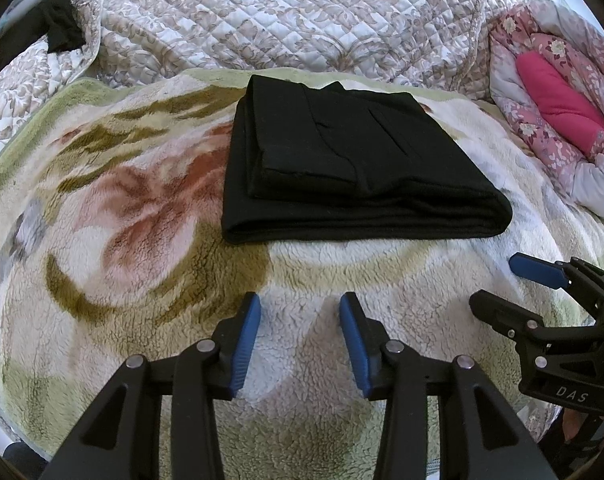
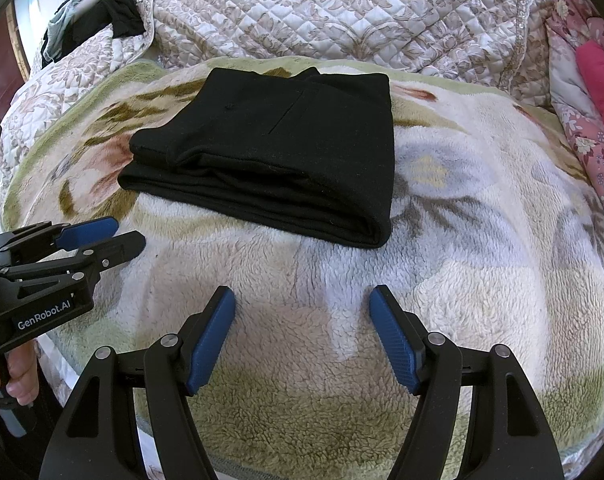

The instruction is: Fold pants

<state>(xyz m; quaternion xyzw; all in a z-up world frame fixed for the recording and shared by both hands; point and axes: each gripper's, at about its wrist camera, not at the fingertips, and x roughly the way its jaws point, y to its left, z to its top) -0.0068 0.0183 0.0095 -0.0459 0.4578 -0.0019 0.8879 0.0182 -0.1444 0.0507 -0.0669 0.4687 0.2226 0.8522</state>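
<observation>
Black pants (image 1: 342, 160) lie folded into a thick rectangle on a fleece floral blanket (image 1: 142, 208); they also show in the right wrist view (image 2: 286, 152). My left gripper (image 1: 300, 308) is open and empty, held back from the pants' near edge; it also shows in the right wrist view (image 2: 118, 232). My right gripper (image 2: 302, 300) is open and empty, also short of the pants; it shows at the right of the left wrist view (image 1: 498, 280).
A quilted beige bedspread (image 1: 282, 12) lies behind the blanket (image 2: 482, 240). A pink floral quilt (image 1: 562, 120) is bunched at the right. Dark clothes (image 2: 102, 12) lie at the far left. The bed edge runs close under both grippers.
</observation>
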